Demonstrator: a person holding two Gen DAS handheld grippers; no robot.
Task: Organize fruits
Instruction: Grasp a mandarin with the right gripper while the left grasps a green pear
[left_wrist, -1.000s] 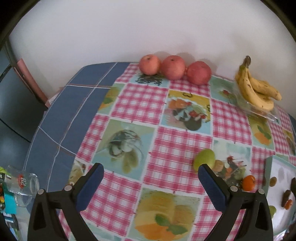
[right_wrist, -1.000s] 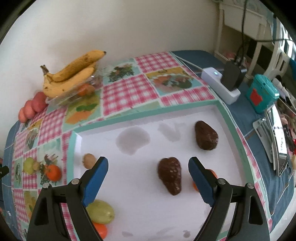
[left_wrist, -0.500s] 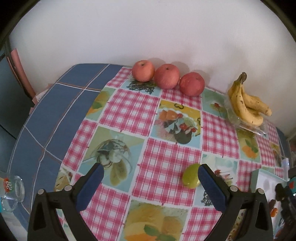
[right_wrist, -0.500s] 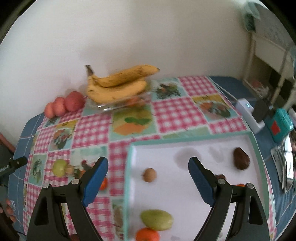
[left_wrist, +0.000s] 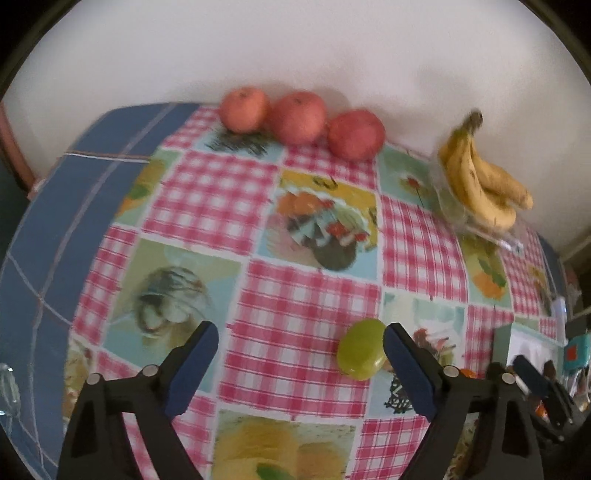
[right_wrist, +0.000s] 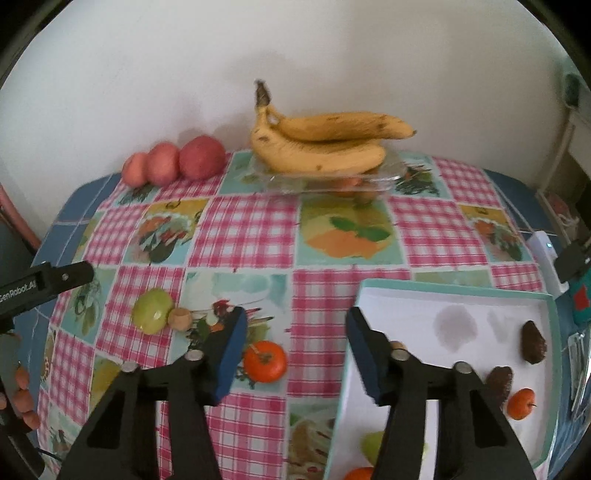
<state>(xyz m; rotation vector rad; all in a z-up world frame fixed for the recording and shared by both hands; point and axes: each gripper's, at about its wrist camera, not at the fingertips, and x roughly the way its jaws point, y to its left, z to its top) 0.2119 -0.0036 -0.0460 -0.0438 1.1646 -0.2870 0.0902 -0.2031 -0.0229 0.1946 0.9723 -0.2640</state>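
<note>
the right gripper (right_wrist: 293, 338), jaws spread and empty, has swung left off the white tray (right_wrist: 417, 291) toward the loose orange (right_wrist: 265, 361), while the left gripper (left_wrist: 301, 341), released too, nears the green fruit (left_wrist: 361, 349) on the tablecloth (left_wrist: 303, 295), so pickups look next

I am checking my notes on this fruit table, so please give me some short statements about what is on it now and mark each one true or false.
1. Three red apples sit in a row by the wall. True.
2. The bananas lie directly on the tablecloth. False: they rest on a clear plastic container.
3. The left gripper is shut on the green fruit. False: it is open, and the fruit lies on the cloth beside its right finger.
4. Two dark brown fruits lie in the white tray. True.
5. The orange tangerine near the right gripper lies in the tray. False: it lies on the tablecloth, left of the tray.
</note>
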